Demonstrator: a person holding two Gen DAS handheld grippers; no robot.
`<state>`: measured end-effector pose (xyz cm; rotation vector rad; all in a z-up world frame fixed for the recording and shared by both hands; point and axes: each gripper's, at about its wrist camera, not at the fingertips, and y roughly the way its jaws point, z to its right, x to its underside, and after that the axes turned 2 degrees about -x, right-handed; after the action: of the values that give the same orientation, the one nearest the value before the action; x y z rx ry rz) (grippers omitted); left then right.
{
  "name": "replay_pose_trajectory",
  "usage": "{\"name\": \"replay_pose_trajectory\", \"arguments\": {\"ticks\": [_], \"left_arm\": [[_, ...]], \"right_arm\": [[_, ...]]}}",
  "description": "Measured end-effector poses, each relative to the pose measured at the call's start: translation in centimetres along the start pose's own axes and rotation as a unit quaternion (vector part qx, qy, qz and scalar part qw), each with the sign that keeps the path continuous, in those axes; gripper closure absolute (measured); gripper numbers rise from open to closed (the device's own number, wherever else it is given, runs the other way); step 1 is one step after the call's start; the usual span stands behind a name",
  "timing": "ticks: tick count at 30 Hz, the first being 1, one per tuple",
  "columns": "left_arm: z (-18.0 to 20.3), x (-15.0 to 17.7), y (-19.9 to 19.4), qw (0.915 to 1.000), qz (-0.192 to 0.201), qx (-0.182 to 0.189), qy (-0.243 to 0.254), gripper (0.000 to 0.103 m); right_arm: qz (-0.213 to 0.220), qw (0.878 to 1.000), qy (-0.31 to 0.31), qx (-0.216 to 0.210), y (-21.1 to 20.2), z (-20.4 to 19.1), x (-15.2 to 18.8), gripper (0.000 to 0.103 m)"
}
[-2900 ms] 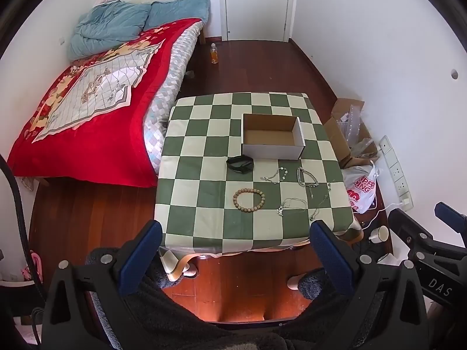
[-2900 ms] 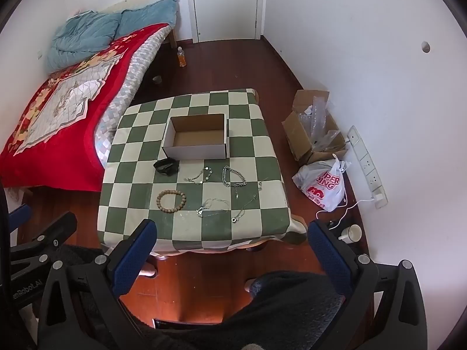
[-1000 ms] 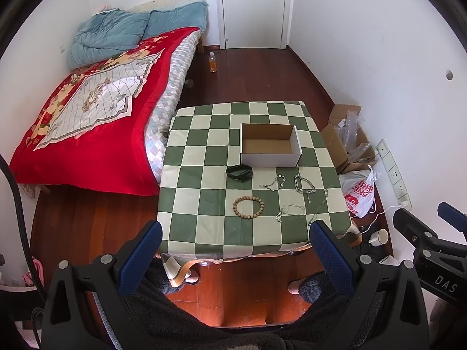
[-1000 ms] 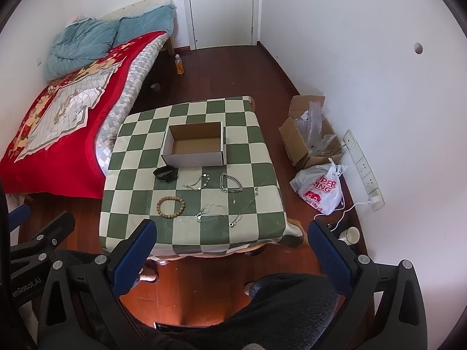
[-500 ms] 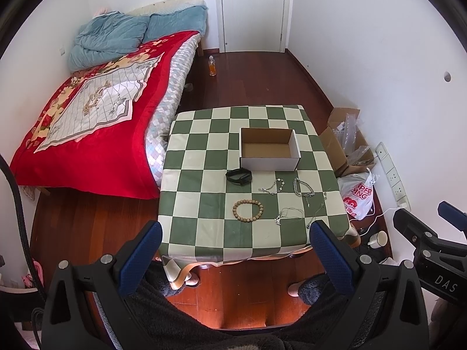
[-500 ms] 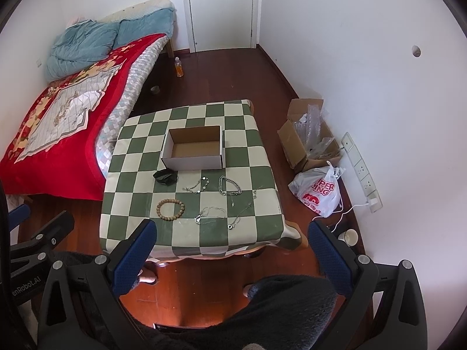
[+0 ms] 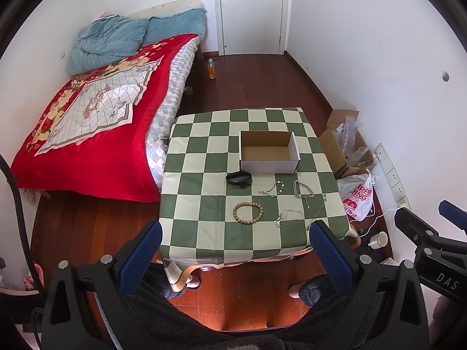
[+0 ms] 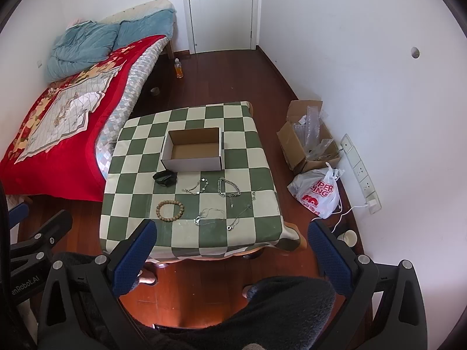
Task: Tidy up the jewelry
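Note:
An empty open cardboard box point(image 7: 269, 151) point(image 8: 192, 149) stands on the green checked table point(image 7: 204, 233) point(image 8: 256, 233). In front of it lie a black band point(image 7: 238, 179) point(image 8: 165, 178), a wooden bead bracelet point(image 7: 248, 212) point(image 8: 170, 206), a silver chain bracelet point(image 7: 303, 190) point(image 8: 228, 187) and several thin silver chains point(image 7: 287, 216) point(image 8: 210, 215). My left gripper point(image 7: 235, 230) and right gripper point(image 8: 232, 229) are both open and empty, held high above and in front of the table's near edge.
A bed with a red cover point(image 7: 87, 122) stands left of the table. A cardboard box point(image 8: 306, 140), a plastic bag point(image 8: 318, 195), a power strip point(image 8: 360, 172) and a cup point(image 8: 349, 236) lie on the floor to the right. A bottle point(image 7: 212, 69) stands near the door.
Both grippers have lifted and drawn back, so the table looks smaller and more of the room and door shows. Nothing on the table has moved.

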<state>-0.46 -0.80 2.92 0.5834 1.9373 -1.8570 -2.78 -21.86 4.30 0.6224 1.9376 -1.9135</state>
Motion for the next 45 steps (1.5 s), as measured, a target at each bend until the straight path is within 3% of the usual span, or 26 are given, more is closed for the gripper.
{"name": "replay_pose_trajectory", "arguments": {"ticks": [13,20,27,33,40,45], "left_arm": [[-0.2,-0.2,0.1,1.0000,0.005,-0.003,-0.002,0.000],[-0.6,-3.1,5.0,0.9978,0.011,-0.065,0.001,0.000],[0.2,-4.5,12.8,0.9939,-0.021,-0.101,0.040,0.000],[1.4,-2.8,21.2,0.9872,-0.090,-0.107,0.077,0.000],[0.8,-0.5,29.0,0.9779,-0.162,-0.117,0.059,0.000],[-0.3,1.2,33.5,0.9705,-0.199,-0.128,0.046,0.001]], "right_arm": [[0.004,1.000,-0.007,0.000,-0.5,0.0,-0.4,0.000],[-0.008,1.000,0.010,0.010,1.9,-0.1,-0.5,0.000],[-0.037,0.998,0.049,0.017,8.6,1.9,-2.8,0.000],[-0.087,0.994,0.047,0.047,17.2,2.7,-3.9,0.000],[-0.169,0.981,0.062,0.065,27.8,3.9,-0.8,0.000],[-0.216,0.972,0.089,0.037,33.3,3.6,2.4,0.000]]}}
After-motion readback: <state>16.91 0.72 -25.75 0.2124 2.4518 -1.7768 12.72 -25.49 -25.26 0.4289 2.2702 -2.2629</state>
